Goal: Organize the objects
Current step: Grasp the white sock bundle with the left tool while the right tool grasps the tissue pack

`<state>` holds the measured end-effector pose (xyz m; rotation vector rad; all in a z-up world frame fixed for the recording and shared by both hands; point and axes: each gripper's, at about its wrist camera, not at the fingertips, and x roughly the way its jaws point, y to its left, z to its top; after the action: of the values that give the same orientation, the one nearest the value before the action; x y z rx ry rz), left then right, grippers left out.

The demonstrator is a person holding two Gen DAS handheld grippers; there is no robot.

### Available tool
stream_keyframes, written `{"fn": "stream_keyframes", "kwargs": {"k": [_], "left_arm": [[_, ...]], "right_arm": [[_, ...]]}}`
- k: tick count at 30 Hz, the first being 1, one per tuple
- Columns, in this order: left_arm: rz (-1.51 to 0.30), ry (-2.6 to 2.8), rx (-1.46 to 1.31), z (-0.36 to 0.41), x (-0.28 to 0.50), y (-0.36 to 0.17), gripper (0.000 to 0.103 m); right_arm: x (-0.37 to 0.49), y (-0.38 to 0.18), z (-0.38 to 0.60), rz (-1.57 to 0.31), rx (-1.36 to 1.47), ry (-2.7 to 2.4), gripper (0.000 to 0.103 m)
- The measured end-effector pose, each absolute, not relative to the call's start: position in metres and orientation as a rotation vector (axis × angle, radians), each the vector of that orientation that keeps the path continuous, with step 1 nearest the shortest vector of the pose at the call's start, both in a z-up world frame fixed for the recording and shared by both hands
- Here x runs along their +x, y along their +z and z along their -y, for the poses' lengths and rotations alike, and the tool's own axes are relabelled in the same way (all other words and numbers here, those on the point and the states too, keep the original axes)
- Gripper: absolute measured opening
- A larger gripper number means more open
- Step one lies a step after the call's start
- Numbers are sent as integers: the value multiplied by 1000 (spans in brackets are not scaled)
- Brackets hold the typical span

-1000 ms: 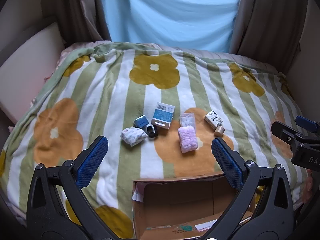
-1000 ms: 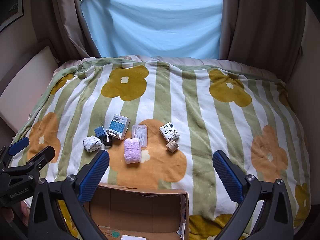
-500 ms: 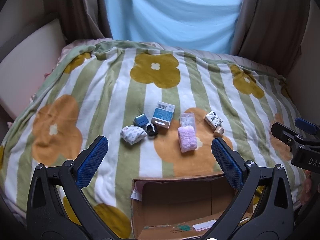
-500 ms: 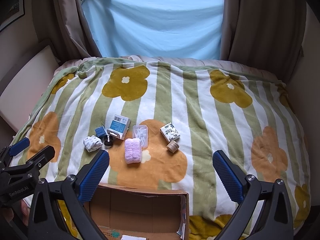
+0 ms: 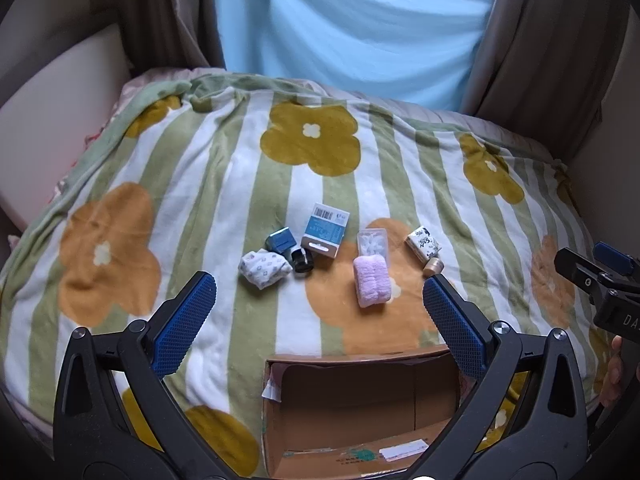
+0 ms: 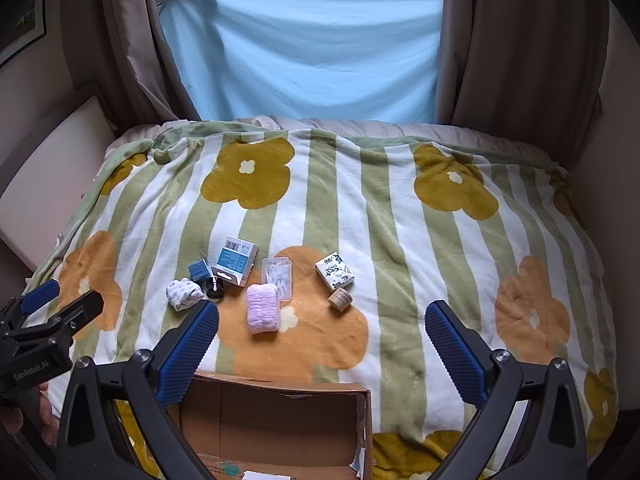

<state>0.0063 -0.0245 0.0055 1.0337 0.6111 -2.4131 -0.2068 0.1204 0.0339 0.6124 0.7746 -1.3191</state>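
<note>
Several small items lie in a row on the flowered blanket (image 5: 192, 208): a rolled white patterned cloth (image 5: 265, 268) (image 6: 184, 293), a small blue box (image 5: 281, 239), a black round item (image 5: 302, 260), a blue-and-white carton (image 5: 326, 230) (image 6: 235, 260), a clear plastic case (image 5: 372, 242) (image 6: 277, 274), a pink folded towel (image 5: 372, 282) (image 6: 262, 307), a floral box (image 5: 423, 241) (image 6: 335, 272) and a tan round jar (image 5: 433, 267) (image 6: 340, 300). An open cardboard box (image 5: 360, 412) (image 6: 276, 424) sits at the near edge. My left gripper (image 5: 316, 316) and right gripper (image 6: 320, 344) both hang open above the box, holding nothing.
A blue sheet (image 6: 304, 48) hangs over the window between brown curtains (image 6: 516, 52). A cream cushion (image 5: 52, 92) lines the left side. A person's hand (image 6: 24, 416) holds the left tool, seen in the right wrist view.
The left wrist view has shifted slightly, so the items sit a little higher and further left in it. Both grippers stay open; no object has moved.
</note>
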Motion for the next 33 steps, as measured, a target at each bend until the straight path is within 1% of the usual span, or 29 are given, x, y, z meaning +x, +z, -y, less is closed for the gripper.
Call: {"fn": "stream_keyframes", "kwargs": {"k": [4, 14, 21, 25, 27, 33], "left_arm": [[-709, -2357, 1026, 42, 5, -9, 103], [-799, -2232, 1062, 96, -9, -69, 103], [-853, -2162, 1071, 129, -32, -117, 103], [-839, -2138, 1130, 142, -52, -150, 102], [-828, -2103, 1177, 149, -63, -168, 101], [-855, -2040, 1247, 162, -81, -211, 100]], "right_arm": [[-209, 28, -114, -805, 584, -1310, 103], [-211, -6, -79, -879, 561, -1224, 103], [-212, -49, -33, -933, 568, -1148, 103], [-212, -78, -6, -985, 546, -1110, 103], [-211, -96, 8, -1015, 542, -1099, 103], [-209, -141, 38, -1115, 518, -1046, 103]]}}
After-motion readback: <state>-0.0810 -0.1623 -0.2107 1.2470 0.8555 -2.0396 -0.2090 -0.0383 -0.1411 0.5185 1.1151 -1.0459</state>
